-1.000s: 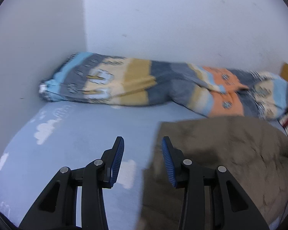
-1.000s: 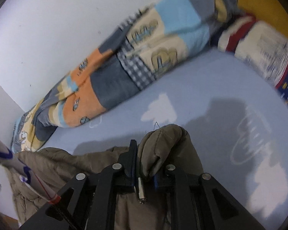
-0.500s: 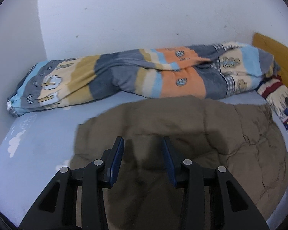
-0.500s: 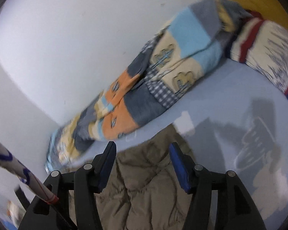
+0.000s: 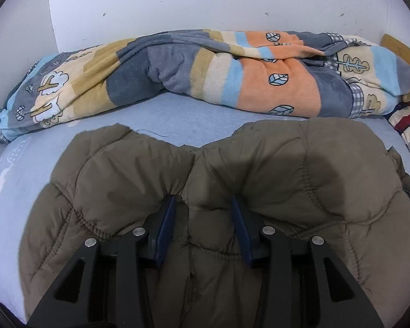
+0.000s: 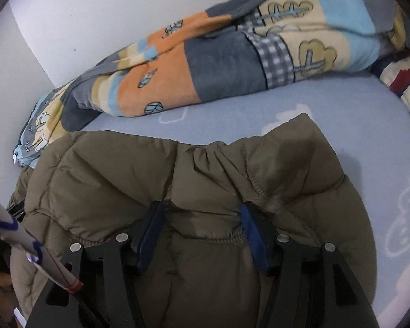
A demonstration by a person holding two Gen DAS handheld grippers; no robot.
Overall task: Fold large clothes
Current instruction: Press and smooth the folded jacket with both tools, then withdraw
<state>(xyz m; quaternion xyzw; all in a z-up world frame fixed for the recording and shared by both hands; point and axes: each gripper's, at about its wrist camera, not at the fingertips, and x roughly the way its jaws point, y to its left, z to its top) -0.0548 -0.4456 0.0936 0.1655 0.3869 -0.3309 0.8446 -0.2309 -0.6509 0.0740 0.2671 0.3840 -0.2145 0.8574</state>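
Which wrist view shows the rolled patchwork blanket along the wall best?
The left wrist view: the blanket lies sharp and nearly whole across the frame behind the brown jacket. The right wrist view shows it slanted, slightly blurred, its left end partly hidden by the jacket.

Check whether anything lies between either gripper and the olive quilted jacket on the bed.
Nothing visible does. The left gripper and right gripper both sit right on the olive quilted puffer jacket, jaws open with padding bulging between them. The striped patchwork fleece blanket lies apart, along the white wall.
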